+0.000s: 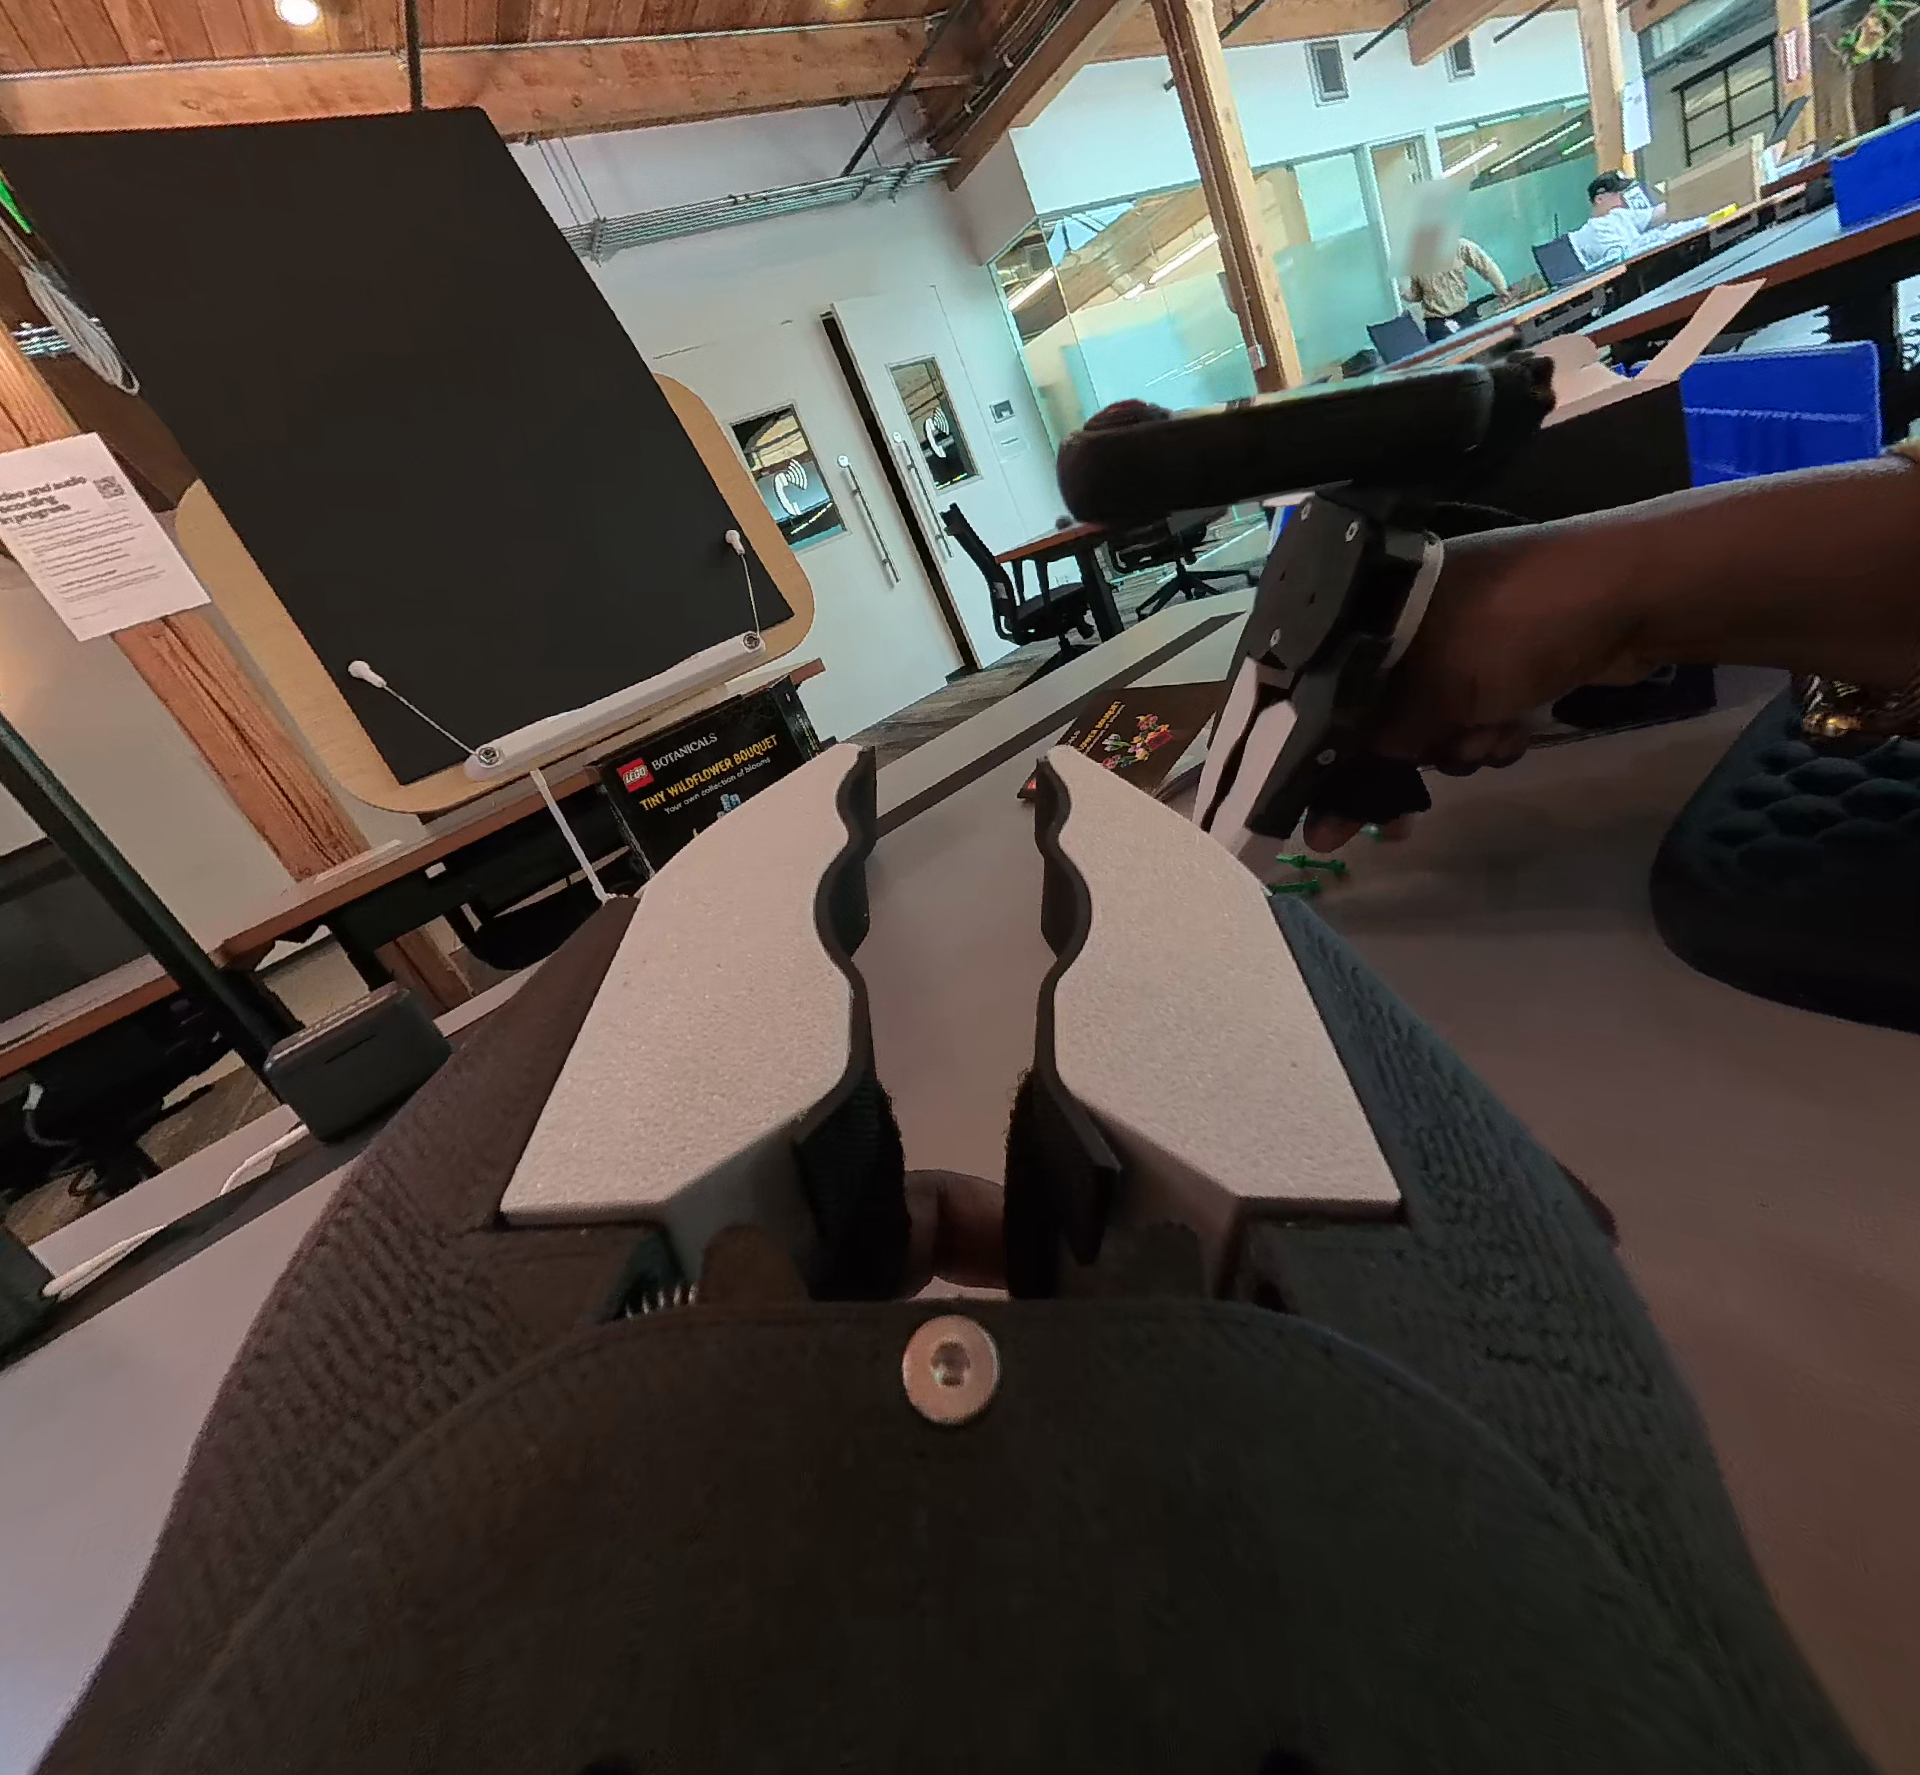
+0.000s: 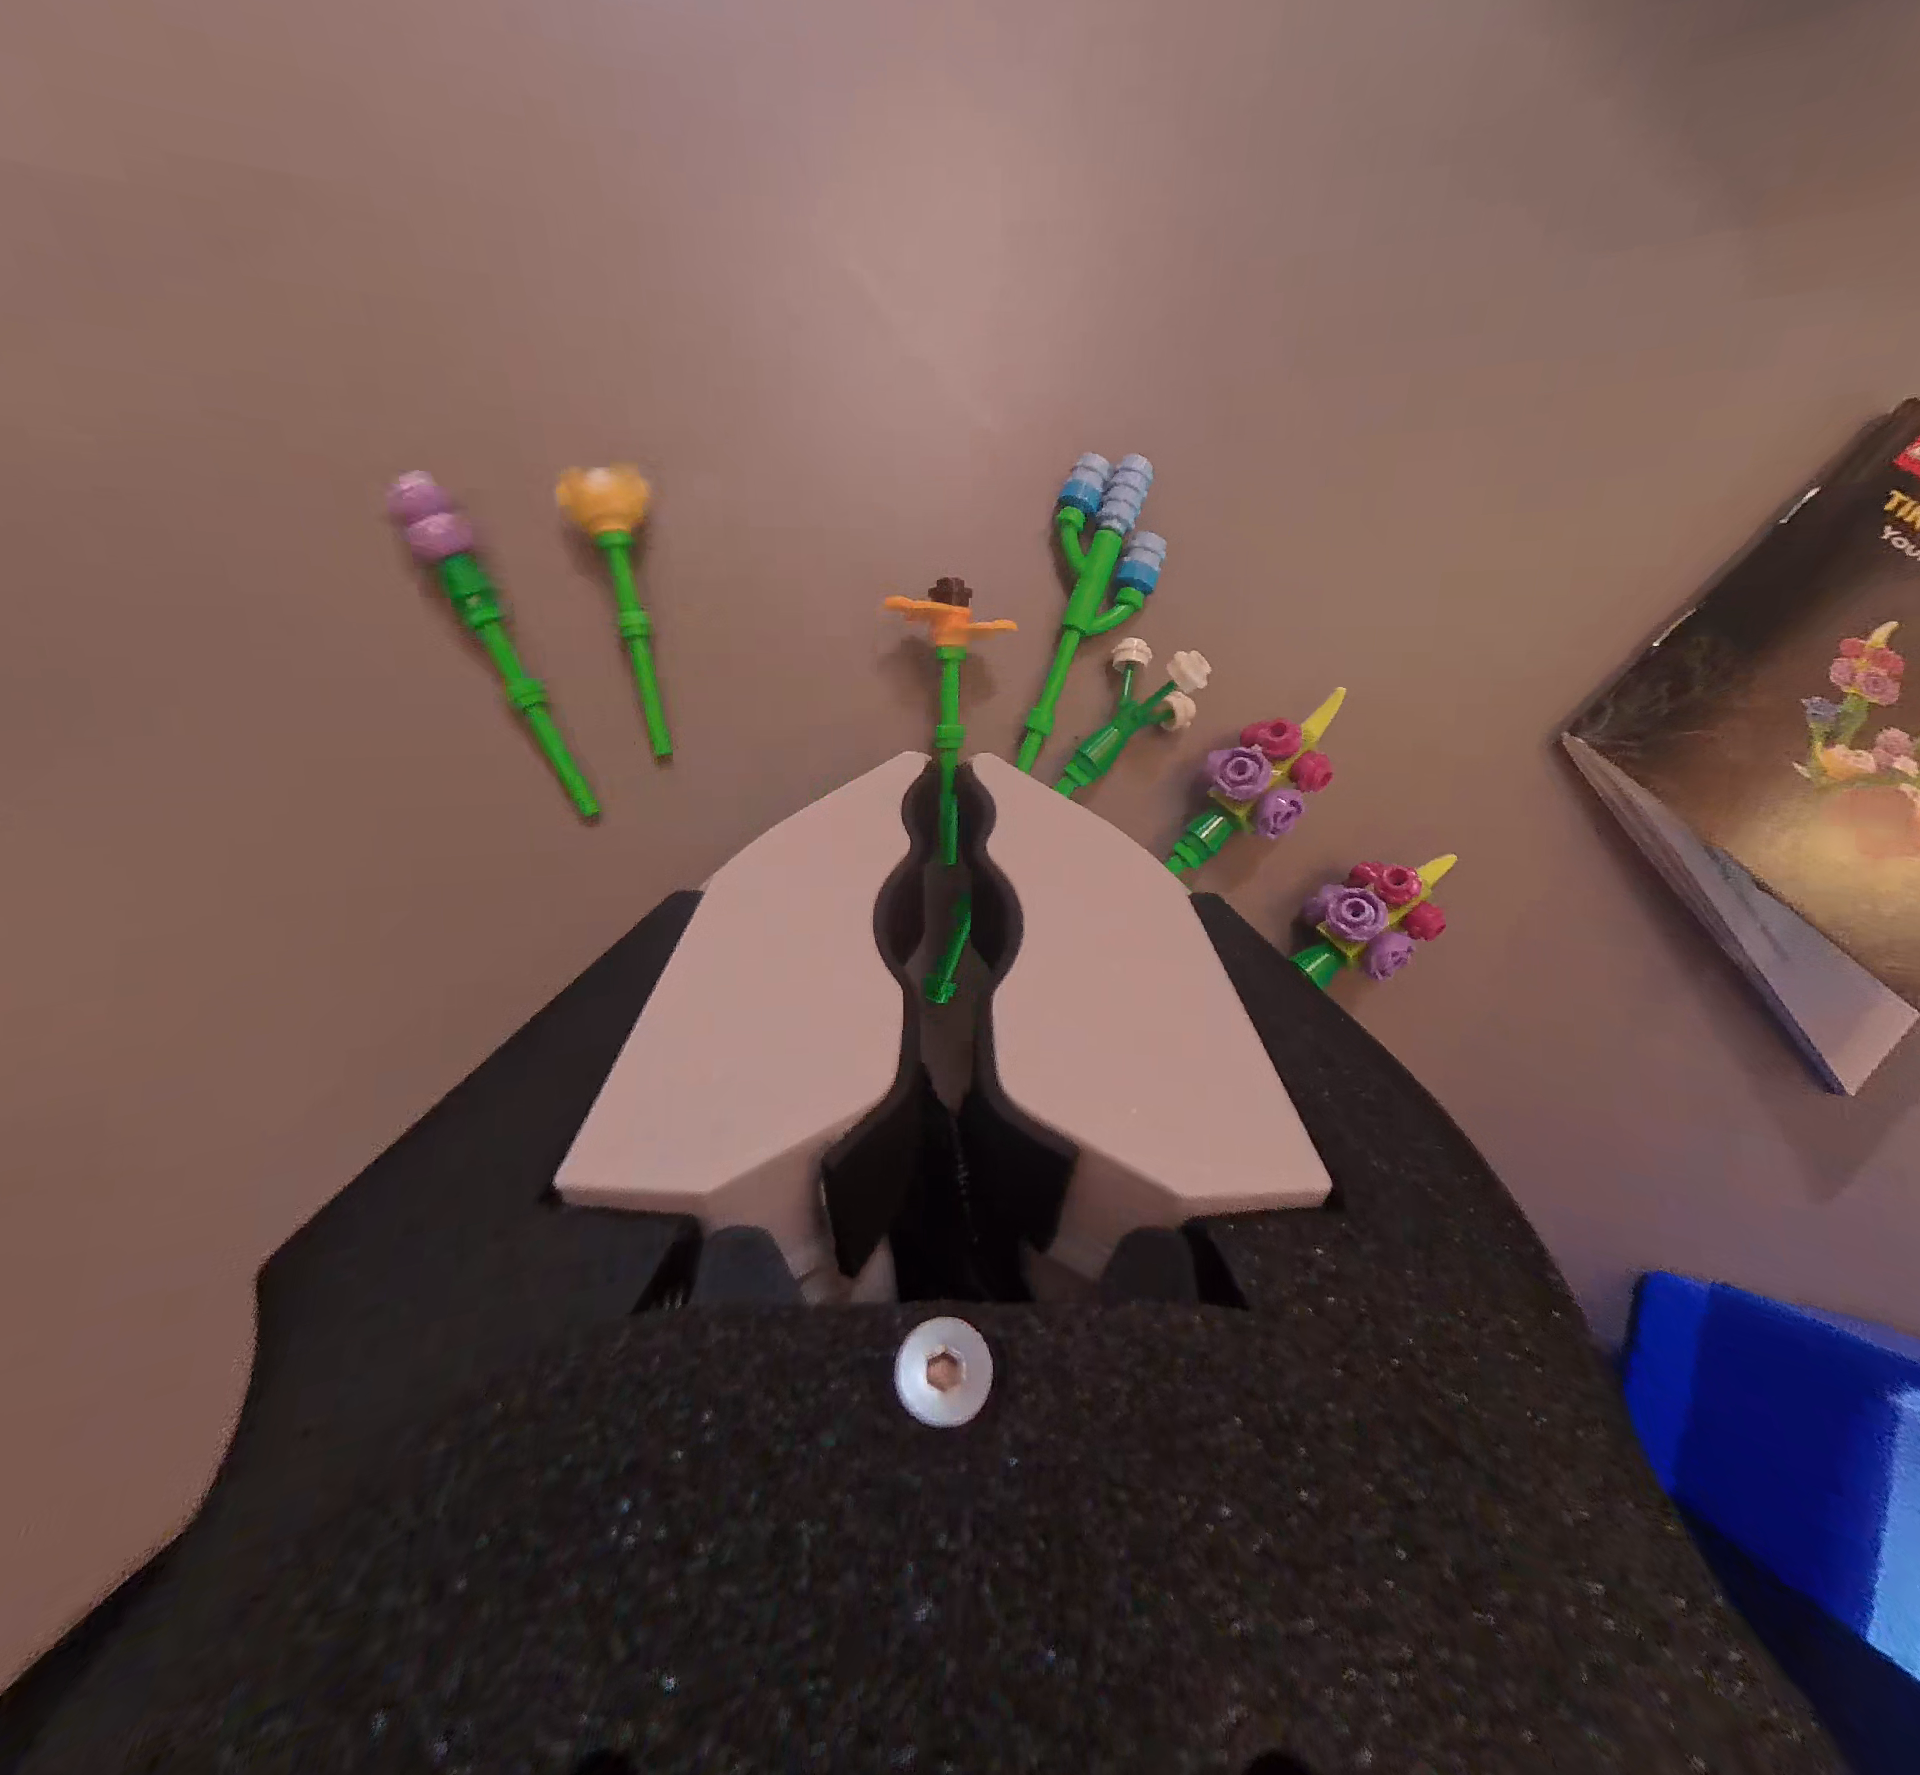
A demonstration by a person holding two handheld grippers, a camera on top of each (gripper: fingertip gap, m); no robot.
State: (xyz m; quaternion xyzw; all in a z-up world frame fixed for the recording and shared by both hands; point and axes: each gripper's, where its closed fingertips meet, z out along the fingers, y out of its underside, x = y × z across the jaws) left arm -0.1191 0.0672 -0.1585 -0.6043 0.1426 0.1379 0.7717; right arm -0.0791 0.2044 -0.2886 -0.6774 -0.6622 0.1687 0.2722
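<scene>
The right gripper, nearly closed, pinches the green stem of an orange-petalled brick flower, lifting it above the grey tabletop. The left gripper hangs parted, empty, alongside.

toy flowers: 7 | booklet: 1 | box: 1 | tongs: 2

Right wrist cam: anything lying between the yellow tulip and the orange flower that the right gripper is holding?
Nothing. In the right wrist view, the stretch of table between the yellow tulip and the orange flower, clamped in the right gripper, is bare.
</scene>
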